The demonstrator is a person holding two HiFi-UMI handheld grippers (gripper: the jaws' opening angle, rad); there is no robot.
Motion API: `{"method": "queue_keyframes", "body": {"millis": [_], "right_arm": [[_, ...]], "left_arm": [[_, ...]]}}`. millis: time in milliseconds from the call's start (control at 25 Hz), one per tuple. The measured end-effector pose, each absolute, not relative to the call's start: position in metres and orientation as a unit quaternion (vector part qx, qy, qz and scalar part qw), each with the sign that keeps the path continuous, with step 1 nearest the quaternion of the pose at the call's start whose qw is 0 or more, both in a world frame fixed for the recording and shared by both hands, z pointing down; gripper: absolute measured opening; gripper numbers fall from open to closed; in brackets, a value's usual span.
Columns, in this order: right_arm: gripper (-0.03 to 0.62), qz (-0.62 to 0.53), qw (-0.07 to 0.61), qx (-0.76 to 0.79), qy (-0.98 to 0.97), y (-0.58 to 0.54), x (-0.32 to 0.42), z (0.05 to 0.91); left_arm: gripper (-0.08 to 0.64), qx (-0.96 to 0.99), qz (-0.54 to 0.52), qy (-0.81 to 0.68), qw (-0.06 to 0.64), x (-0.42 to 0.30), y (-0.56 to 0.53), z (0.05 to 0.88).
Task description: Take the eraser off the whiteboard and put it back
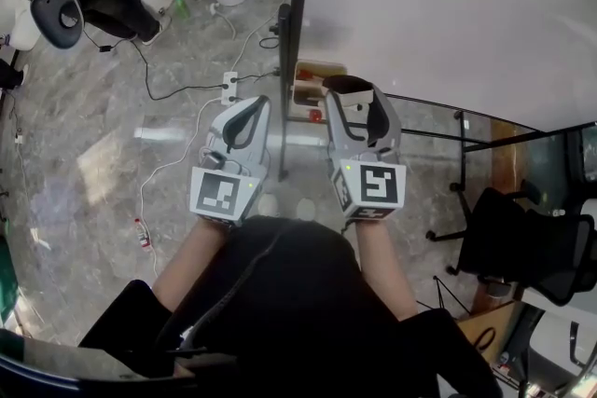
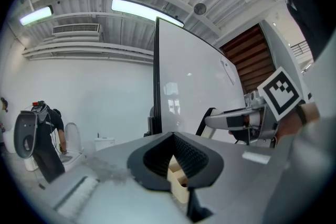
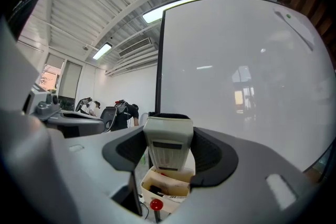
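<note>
In front of the whiteboard [image 1: 448, 5], near its left edge. Board surface is smooth, glossy white and reflects ceiling lights; it is bounded on the left by a thin black upright frame [image 1: 298, 14]. The floor [image 1: 93, 163] is polished grey stone with a marbled pattern. A white power strip [image 1: 229, 89] and loose cables lie on it to the left.

At the foot of the frame is an open, cream-coloured cardboard box [image 3: 165, 189] with small items inside, one red and round. A black office chair [image 1: 522, 238] stands far right.

The eraser [image 3: 168, 134] is a pale plastic block, roughly rectangular, with a ribbed panel on its near face and a dark felt strip along its far edge. It sits upright, off the tray and in the air just short of the board. Felt contact with the board cannot be told.

The right tool [image 1: 354, 98] has its jaws spread wide and clamped on the eraser, with the dark ribbed pads pressing both long sides. Its marker cube [image 1: 371, 186] faces up.

The left tool [image 1: 252, 102] has its jaws drawn together, the curved dark pads forming a closed loop with nothing gripped. It is held level beside the right tool, left of the frame.
</note>
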State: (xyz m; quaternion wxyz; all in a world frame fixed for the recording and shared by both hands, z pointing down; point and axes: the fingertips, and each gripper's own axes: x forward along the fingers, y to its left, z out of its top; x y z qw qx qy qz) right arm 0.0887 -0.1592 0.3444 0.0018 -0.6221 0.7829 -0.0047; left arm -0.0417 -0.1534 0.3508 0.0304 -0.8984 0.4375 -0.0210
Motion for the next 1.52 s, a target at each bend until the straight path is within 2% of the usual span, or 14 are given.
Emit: {"method": "queue_keyframes", "body": {"millis": [600, 1520], "right_arm": [[0.267, 0.02, 0.013, -0.604, 0.797, -0.118, 0.089, 0.326], [0.268, 0.029, 0.023, -0.599, 0.8, -0.114, 0.083, 0.312]], "left_arm": [[0.005, -0.897, -0.017, 0.441, 0.037, -0.049, -0.148, 0.344], [0.005, -0.9, -0.023, 0.434, 0.035, -0.062, -0.154, 0.344]]}}
